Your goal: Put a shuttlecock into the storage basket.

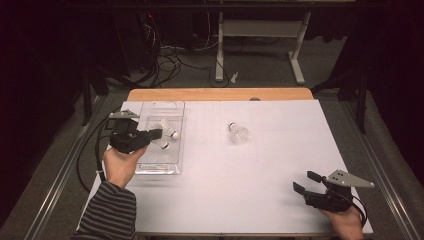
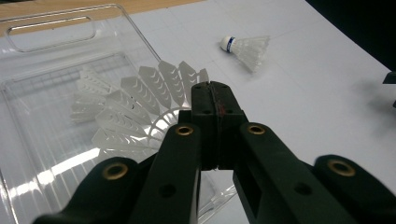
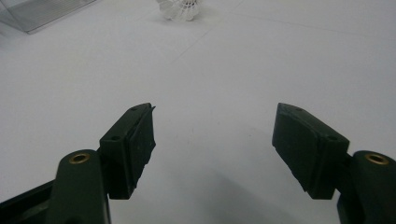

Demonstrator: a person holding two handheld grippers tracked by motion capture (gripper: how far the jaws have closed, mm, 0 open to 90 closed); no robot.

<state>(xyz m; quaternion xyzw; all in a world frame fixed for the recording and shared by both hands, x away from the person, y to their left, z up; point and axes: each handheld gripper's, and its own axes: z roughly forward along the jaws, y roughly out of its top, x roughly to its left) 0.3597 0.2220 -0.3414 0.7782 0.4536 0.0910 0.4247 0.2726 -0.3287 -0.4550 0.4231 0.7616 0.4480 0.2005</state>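
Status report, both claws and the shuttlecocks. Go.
Left claw shut, over the clear tray, nothing seen gripped. Right claw open, low over bare table. Two shuttlecocks in tray, one loose shuttlecock mid-table. Path clear.

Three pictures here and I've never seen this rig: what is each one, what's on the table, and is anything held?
A person holds a two-jaw hand gripper in each hand. The high view looks down on the white table; the other two cameras ride on the grippers. The left gripper is over a clear plastic tray with its jaws shut on the feather skirt of a shuttlecock. A second shuttlecock lies loose mid-table. The right gripper is open with nothing between its jaws.
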